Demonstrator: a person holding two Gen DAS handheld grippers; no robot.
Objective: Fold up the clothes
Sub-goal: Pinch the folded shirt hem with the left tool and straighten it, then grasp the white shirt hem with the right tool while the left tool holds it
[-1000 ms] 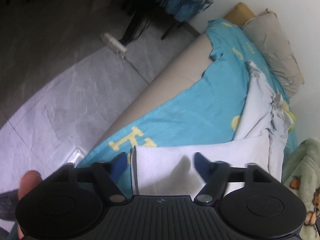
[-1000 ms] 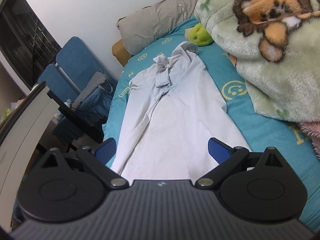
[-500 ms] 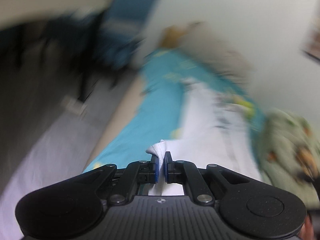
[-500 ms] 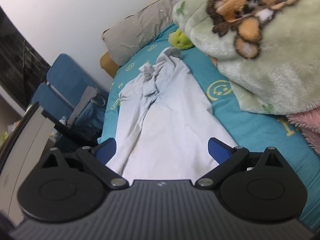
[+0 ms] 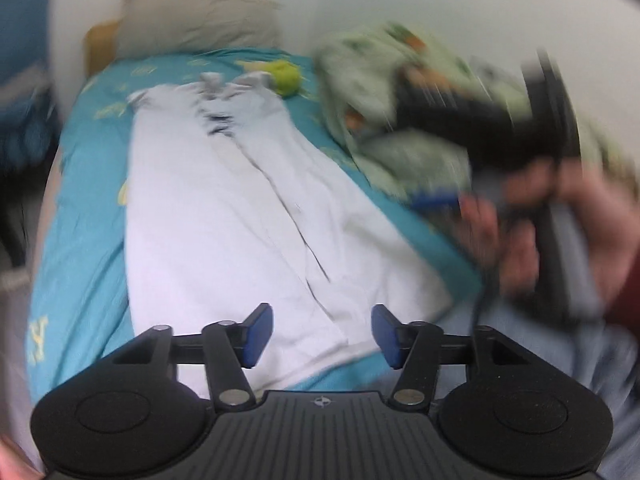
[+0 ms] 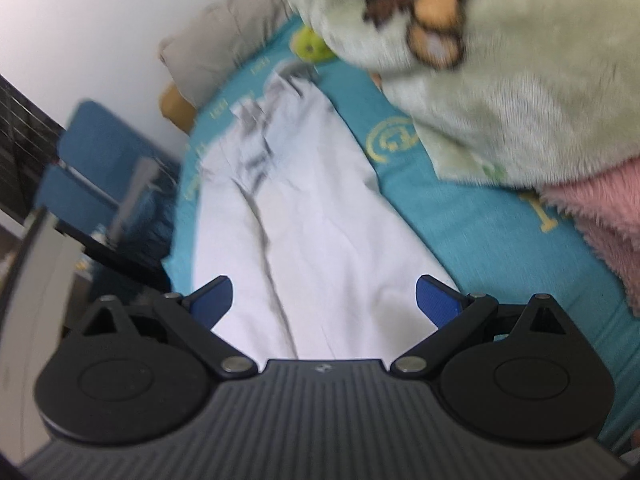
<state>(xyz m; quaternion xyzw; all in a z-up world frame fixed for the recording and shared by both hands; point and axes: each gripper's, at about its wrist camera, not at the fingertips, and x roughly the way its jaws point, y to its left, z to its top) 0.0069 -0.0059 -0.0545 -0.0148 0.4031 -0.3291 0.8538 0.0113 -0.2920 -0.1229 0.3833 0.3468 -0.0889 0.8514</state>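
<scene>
A white shirt lies lengthwise on the teal bed sheet, its sides folded inward with a seam down the middle and the collar at the far end. My left gripper is open and empty just above the shirt's near hem. My right gripper is open and empty over the near hem of the shirt. It shows blurred in the left wrist view, held by a hand at the right.
A green fleece blanket with a bear print and a pink blanket lie to the right. A grey pillow and a green plush toy lie at the bed's head. Blue chairs stand at the left.
My left gripper shut on the shirt's left edge, carried it over the shirt, then opened and let go. The shirt is now narrower. My right gripper stayed open and drew closer.
</scene>
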